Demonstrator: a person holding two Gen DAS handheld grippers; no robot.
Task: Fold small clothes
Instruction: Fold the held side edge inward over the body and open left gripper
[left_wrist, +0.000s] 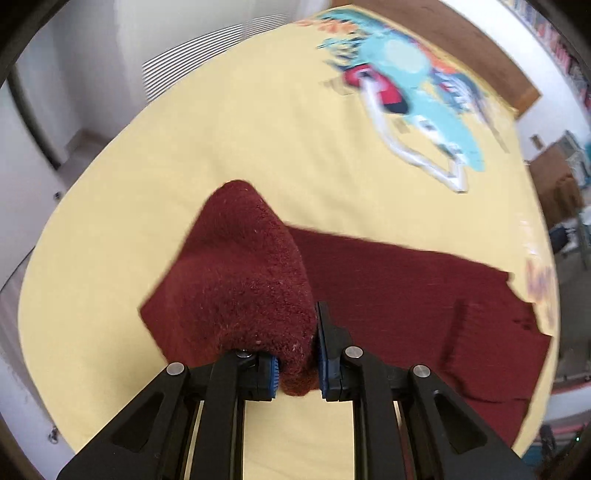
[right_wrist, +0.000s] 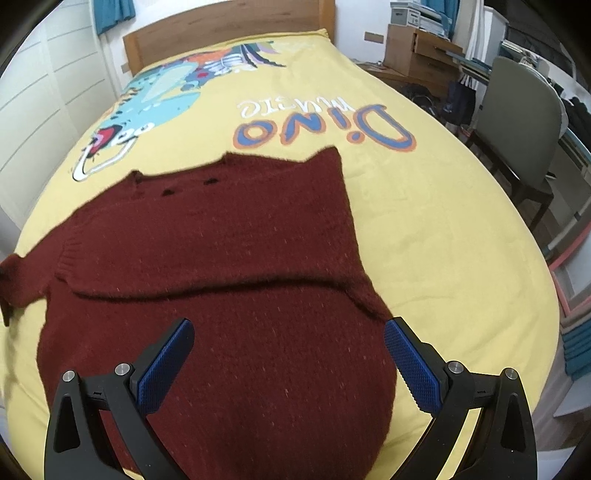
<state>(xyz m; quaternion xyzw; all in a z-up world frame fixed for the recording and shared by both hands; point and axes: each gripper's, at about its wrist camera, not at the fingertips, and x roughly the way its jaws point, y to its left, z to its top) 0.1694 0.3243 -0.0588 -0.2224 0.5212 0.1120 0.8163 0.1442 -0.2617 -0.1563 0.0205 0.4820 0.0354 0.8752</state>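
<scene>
1. Under me is a bed covered by a yellow sheet (right_wrist: 424, 229), printed with a blue dinosaur (right_wrist: 159, 96) and the word "Dino" (right_wrist: 325, 129) in blue and orange letters.
2. A wooden headboard (right_wrist: 221, 40) stands at the far end of the sheet, past the dinosaur.
3. White cupboard doors (right_wrist: 40, 122) run along the sheet's left edge in my right view; a grey chair (right_wrist: 524, 122) and cardboard boxes (right_wrist: 413, 48) stand off its right edge.
4. The dark red sweater (right_wrist: 221, 258) lies spread on the sheet, on the near side of the "Dino" letters, with a fold line crossing its middle.
5. My left gripper (left_wrist: 297, 373) has its 2 blue-padded fingers closed on a bunch of the sweater, lifting that part into a peak above the sheet while the rest of the sweater lies flat to the right.
6. My right gripper (right_wrist: 288, 365) is spread wide and holds nothing; it hangs over the near part of the sweater.
7. The left view is blurred, so the dinosaur print there looks smeared.
</scene>
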